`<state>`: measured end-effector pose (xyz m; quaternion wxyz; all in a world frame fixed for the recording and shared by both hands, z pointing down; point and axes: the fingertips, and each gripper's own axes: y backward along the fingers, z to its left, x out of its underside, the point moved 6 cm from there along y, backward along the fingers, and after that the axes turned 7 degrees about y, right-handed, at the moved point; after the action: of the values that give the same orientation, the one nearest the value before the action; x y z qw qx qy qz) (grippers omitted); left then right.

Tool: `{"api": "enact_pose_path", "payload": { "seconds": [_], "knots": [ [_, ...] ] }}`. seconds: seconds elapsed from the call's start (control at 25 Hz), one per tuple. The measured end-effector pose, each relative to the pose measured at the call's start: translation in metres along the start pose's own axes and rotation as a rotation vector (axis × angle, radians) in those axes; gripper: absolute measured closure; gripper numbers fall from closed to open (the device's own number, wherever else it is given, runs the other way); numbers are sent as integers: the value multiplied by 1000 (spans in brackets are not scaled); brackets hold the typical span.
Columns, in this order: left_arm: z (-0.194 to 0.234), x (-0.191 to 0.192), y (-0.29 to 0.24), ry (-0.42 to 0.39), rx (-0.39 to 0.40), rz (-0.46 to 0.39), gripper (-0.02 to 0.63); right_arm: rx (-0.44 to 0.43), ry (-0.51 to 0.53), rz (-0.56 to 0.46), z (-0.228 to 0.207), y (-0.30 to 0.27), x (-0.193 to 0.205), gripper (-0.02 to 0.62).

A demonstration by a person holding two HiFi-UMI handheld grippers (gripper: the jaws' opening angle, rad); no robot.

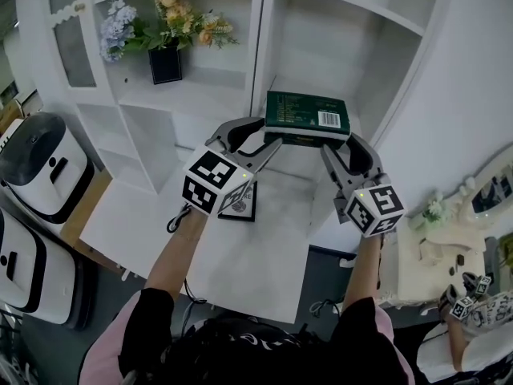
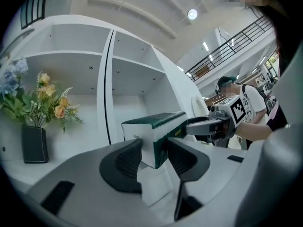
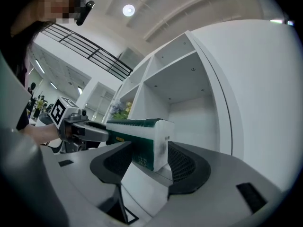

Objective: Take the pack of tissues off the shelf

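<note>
1. The pack of tissues (image 1: pixel 308 117) sat at the near edge of the right shelf (image 1: pixel 292 163) compartment, between my two grippers.
2. My left gripper (image 2: pixel 154 157) was clamped on its left end.
3. My right gripper (image 3: pixel 151 160) stood wide astride the right end, seemingly not pressing.
4. I judged the pack light, soft and slick-wrapped, so best held by its short ends with a gentle squeeze.

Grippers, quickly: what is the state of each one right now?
Left gripper: closed on the pack of tissues.
Right gripper: open, the pack of tissues between its jaws.
</note>
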<state>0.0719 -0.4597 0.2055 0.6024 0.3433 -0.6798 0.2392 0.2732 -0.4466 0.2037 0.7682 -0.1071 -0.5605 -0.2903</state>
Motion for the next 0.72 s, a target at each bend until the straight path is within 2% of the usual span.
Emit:
{"api": "enact_pose_path", "payload": {
  "seconds": [0.32,0.56,0.72],
  "knots": [
    [-5,7,28,-8,-18,-15,426,-3,48,4,27,5,-4,364],
    [-19,13,55,-32,5,-31,426,16,37,17,56,26,-4,364],
    [-30,27,76,-58,12,-10,425,27,23,37,80,42,3,367]
  ]
}}
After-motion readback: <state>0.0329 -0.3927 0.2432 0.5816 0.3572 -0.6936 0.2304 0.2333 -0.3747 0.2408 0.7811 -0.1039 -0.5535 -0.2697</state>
